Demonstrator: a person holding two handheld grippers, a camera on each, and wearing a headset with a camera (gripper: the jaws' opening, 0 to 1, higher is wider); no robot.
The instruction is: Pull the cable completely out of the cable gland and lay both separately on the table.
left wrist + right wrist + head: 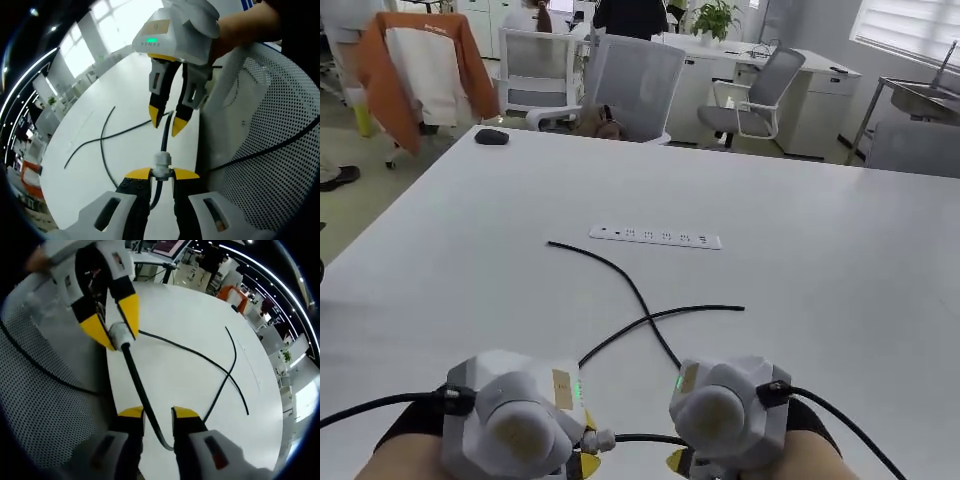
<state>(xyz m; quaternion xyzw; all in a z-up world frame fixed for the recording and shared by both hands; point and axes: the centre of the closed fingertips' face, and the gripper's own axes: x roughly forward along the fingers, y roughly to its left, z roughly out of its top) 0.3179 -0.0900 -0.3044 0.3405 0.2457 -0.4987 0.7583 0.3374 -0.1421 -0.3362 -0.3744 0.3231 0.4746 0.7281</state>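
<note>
Cable gland (161,161) pinched in left claw (161,174); right claw (158,413) straddles cable (135,375).

There's print to catch in the left gripper view: a tan label (159,31) on the white housing of the right gripper (166,120). It carries a round emblem, and under that a short line of capitals that reads something like "HONSE". The letters are small, so I can't vouch for each one. In the head view, the tan stickers (563,388) on the left gripper (586,445) and its partner are too blurred to read.
</note>
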